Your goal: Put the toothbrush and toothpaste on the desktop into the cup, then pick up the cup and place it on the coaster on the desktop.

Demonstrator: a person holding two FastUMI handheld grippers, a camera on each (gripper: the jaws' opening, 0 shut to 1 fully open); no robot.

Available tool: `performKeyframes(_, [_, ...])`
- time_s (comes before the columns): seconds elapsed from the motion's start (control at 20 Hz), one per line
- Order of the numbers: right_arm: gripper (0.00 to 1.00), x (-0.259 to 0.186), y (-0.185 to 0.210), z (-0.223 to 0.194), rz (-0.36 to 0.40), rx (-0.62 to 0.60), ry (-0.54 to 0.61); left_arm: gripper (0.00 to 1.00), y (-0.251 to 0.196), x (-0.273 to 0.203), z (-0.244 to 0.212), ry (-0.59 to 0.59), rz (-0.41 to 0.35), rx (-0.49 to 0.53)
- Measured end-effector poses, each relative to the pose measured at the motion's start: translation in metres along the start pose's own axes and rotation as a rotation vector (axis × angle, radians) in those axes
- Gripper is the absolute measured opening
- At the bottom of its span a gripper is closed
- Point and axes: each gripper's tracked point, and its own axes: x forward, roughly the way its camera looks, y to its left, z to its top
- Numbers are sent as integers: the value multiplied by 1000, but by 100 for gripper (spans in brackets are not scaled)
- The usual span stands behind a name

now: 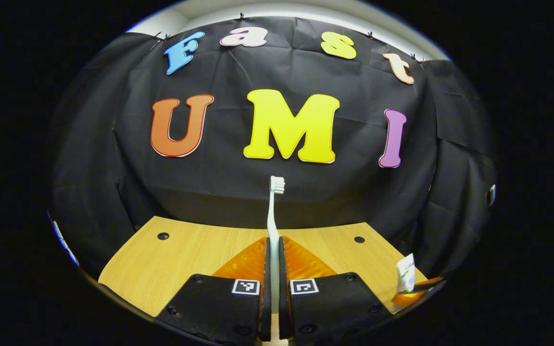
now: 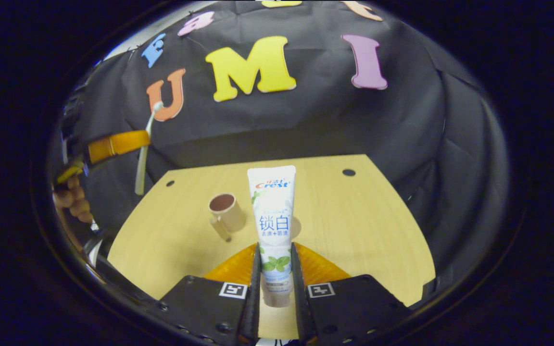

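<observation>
The toothbrush (image 1: 272, 211) stood upright in the left gripper (image 1: 273, 250), its jaws clenched on the lower handle and the bristles up at twelve o'clock, well above the table (image 1: 171, 259). The toothpaste (image 2: 273, 216) stood likewise in the right gripper (image 2: 275, 259), jaws pinched on its lower half, cap end down between them. In the right gripper view the cup (image 2: 227, 214) sat on the table at about ten o'clock from the tube, mouth open upward, handle toward the viewer, nothing visible inside it.

Both items were aloft and the cup was waiting, so I judged the drop-in was the step in hand. Doing it well would mean bringing one item at a time over the small mouth, tipping its lower end in, and letting go only once it leaned on the rim; the tall toothbrush might tip the light cup if dropped from high up.

A pale round patch just behind the tube at three o'clock may have been the coaster (image 2: 296, 227), but the tube hid most of it. In the left gripper view the toothpaste showed at the four o'clock edge, cut off. The toothbrush's lowest end was lost between the jaws.
</observation>
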Motion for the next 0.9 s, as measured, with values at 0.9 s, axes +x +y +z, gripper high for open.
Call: performKeyframes(0.9, [31,-41,-13,49,-157,-61,-25,11,-30,113,-76,-7,-101,57])
